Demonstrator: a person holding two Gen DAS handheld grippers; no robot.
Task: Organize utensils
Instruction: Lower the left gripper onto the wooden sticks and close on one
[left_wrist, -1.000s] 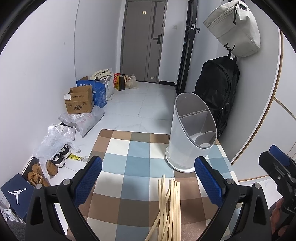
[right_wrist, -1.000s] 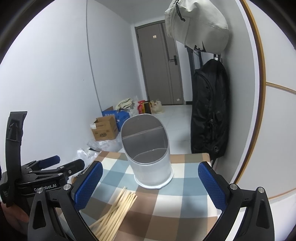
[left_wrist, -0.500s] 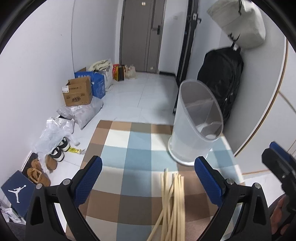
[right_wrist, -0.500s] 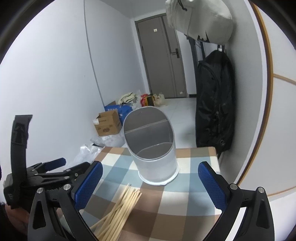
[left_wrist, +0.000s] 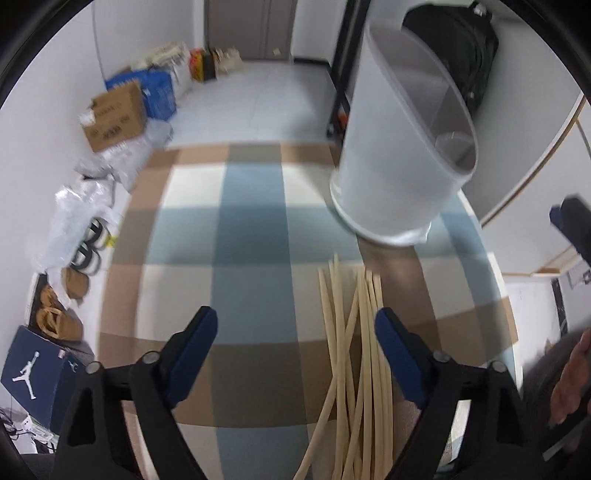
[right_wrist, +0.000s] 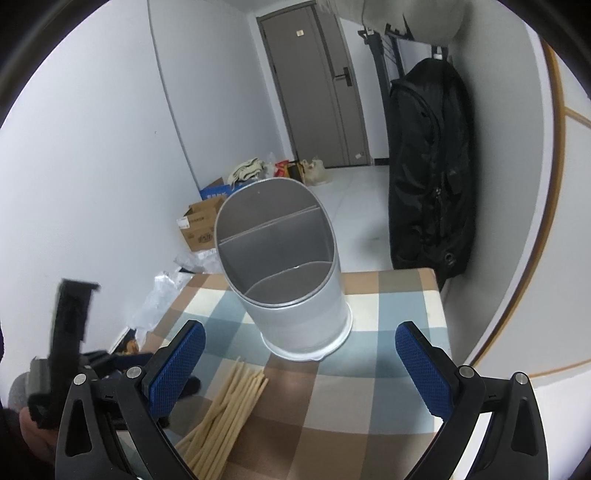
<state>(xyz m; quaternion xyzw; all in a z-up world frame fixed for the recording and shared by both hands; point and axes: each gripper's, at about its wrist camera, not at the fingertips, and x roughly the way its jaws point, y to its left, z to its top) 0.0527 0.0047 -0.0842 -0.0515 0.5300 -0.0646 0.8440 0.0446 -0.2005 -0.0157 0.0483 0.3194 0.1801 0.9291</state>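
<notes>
A bundle of pale wooden chopsticks lies loose on the checked tablecloth; it also shows in the right wrist view. A white utensil holder with divided compartments stands upright behind them, empty. My left gripper is open and empty, low over the cloth, its right finger next to the chopsticks. My right gripper is open and empty, in front of the holder.
The small table's far edge drops to a tiled floor. A black backpack hangs on the right wall. Cardboard boxes, plastic bags and shoes lie on the floor at the left. A closed door is at the back.
My left gripper has tilted down and moved forward toward the chopsticks; its view is blurred by motion. My right gripper has come slightly closer to the holder.
</notes>
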